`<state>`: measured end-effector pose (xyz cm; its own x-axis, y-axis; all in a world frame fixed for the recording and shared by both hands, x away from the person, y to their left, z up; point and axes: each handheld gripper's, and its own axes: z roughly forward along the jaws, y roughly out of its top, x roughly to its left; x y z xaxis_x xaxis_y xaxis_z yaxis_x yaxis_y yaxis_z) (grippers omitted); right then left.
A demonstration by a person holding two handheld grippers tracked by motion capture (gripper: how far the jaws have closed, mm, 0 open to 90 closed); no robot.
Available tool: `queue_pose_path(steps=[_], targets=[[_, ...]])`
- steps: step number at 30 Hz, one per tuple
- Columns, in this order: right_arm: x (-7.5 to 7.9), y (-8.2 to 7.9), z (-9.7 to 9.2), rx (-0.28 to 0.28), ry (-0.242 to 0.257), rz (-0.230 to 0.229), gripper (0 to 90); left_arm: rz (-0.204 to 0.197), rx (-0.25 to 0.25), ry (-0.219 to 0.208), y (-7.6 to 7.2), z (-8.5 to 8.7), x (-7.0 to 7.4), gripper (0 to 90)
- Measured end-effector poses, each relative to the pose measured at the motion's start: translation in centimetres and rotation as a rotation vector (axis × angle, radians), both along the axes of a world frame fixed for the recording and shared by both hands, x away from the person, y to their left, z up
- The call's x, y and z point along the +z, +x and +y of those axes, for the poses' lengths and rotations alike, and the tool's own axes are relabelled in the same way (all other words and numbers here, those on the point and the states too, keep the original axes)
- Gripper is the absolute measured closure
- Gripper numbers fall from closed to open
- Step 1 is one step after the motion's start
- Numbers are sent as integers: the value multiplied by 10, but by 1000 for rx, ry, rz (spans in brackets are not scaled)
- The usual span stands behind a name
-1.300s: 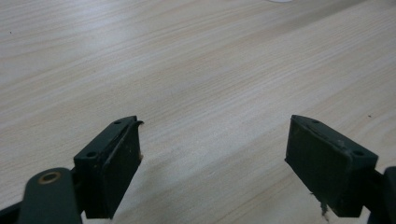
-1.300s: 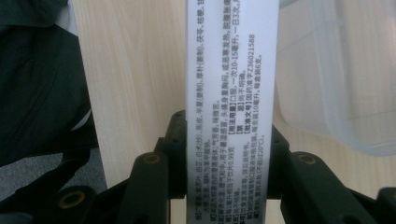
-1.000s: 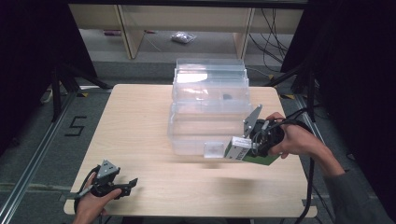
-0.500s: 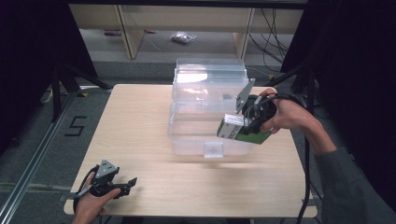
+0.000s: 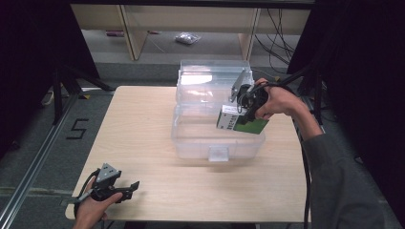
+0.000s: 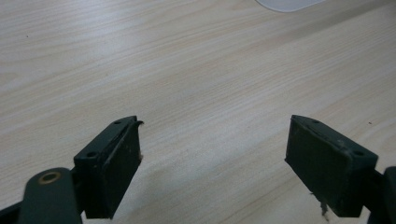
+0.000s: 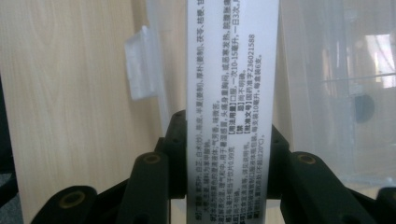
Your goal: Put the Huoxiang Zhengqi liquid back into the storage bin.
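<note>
My right gripper (image 5: 239, 114) is shut on a green and white box (image 5: 241, 121) and holds it in the air over the right part of the open clear plastic bin (image 5: 217, 143). In the right gripper view the box's white printed side (image 7: 231, 93) stands between the two black jaws, with the bin's wall (image 7: 327, 84) behind it. My left gripper (image 5: 126, 188) rests low near the table's front left corner, open. Its pads (image 6: 116, 163) stand wide apart over bare wood with nothing between them.
The bin's clear lid (image 5: 212, 78) stands raised at the back of the light wooden table (image 5: 143, 129). A small latch tab (image 5: 218, 153) sticks out of the bin's front wall. Shelving and cables lie beyond the table's far edge.
My right gripper has carried the box up and away from the bin's front right corner to above the bin's right side. The left gripper has stayed where it was.
</note>
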<state>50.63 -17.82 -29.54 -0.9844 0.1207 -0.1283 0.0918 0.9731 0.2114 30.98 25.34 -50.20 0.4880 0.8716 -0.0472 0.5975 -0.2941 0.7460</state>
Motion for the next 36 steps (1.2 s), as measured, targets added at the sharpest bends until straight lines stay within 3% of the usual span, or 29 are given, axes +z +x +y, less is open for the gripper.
queue_pose_path(steps=[10,17,18,19,24,25,28,31,36], targets=[[-38,23,2,-18,-21,48,645,3,6,-8,-1,0,-1,172],[-59,28,5,-8,-41,72,646,1,5,0,-1,1,0,172],[-65,30,4,17,-39,84,645,-1,9,-7,-1,0,0,172],[-67,29,4,-11,-49,91,645,-1,7,-7,-1,0,0,172],[-83,33,0,6,-62,102,645,-2,6,-6,-1,0,0,172],[-84,31,0,-20,-70,108,645,-3,7,-7,-1,0,0,172],[-89,32,-1,0,-54,115,645,0,9,-12,-1,0,0,172],[-97,32,-3,-19,-51,135,645,-2,10,-5,-1,0,1,173],[-104,33,-3,0,-74,136,644,-3,12,-6,-1,0,1,173]])
